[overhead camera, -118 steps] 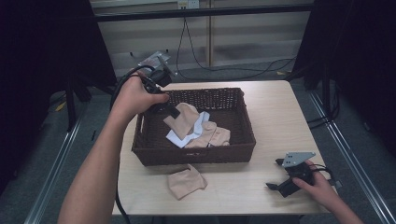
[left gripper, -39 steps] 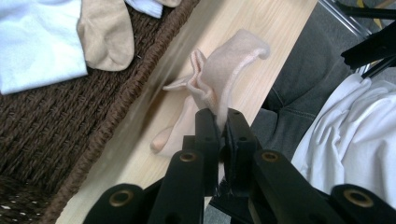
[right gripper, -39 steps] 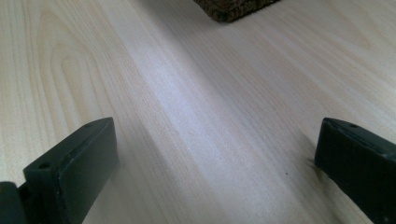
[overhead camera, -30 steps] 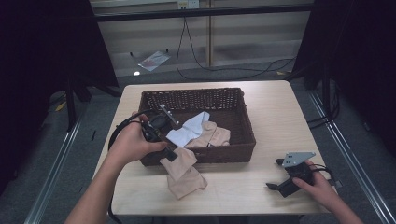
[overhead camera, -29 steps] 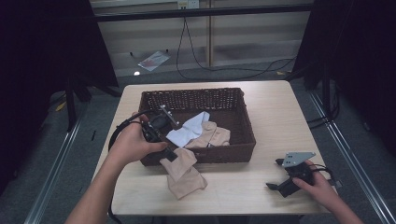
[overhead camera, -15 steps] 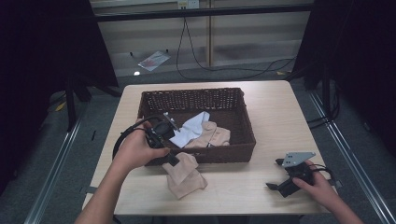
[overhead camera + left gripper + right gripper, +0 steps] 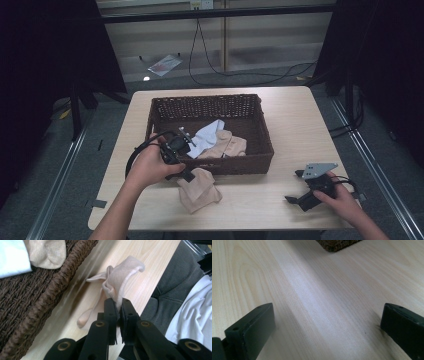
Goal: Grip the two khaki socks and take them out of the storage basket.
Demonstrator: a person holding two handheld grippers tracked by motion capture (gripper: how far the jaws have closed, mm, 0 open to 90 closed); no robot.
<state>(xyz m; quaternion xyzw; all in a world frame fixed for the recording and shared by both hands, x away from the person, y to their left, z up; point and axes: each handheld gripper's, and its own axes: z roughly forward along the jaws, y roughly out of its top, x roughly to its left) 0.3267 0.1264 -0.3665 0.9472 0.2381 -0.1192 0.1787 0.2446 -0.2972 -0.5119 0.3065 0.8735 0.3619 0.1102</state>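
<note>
A dark brown wicker basket (image 7: 260,159) stands mid-table with a white sock (image 7: 207,136) and a beige sock (image 7: 229,145) inside. In front of the basket a second beige sock (image 7: 200,191) hangs down onto the table, pinched at its top by my left gripper (image 7: 189,175). In the left gripper view the jaws are closed on the beige sock (image 7: 117,287) next to the basket wall (image 7: 37,310). My right gripper (image 7: 294,201) rests on the table at the front right, open, with bare wood between its fingers (image 7: 252,325).
The wooden table (image 7: 295,120) has free surface right of the basket. Cables (image 7: 145,150) loop around the left hand. The person's grey and white clothing (image 7: 190,302) lies beyond the table's front edge. Black frame posts and floor cables stand behind the table.
My left gripper carried the beige sock out of the basket, over its front wall, and down toward the table in front. The right gripper has stayed still.
</note>
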